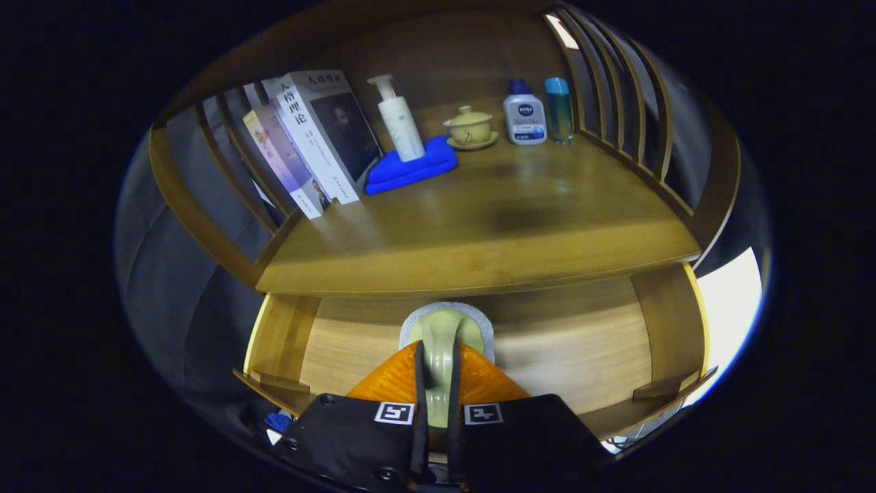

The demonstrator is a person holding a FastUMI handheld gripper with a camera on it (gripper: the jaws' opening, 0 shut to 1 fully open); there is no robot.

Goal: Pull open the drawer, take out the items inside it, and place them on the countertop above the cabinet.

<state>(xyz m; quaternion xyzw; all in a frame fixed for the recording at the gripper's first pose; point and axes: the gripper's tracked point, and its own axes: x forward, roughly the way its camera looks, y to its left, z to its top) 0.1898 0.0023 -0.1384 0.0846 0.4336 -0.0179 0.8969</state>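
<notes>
Gripper view: the tool (435, 390) is seen closed on the pale green handle of a brush-like item with an orange ribbed body (438, 380) and a grey padded head, both fingers pressing on the handle from either side. The item is held above the open light wooden drawer (582, 349), whose visible bottom looks bare around it, though the part hidden beneath the tool cannot be judged. Above the drawer, the brown wooden table (493, 226) of the cabinet carries leaning books (315, 137), a white pump bottle (398, 120) standing on a folded blue cloth (410, 168), a yellowish lidded cup on a saucer (469, 127), a white-and-blue bottle (525, 113) and a slim blue-capped bottle (559, 109). The drawer is judged already pulled open and the item lifted out; what appears left is for it to be carried up and set on the bare front part of the table, then released.
</notes>
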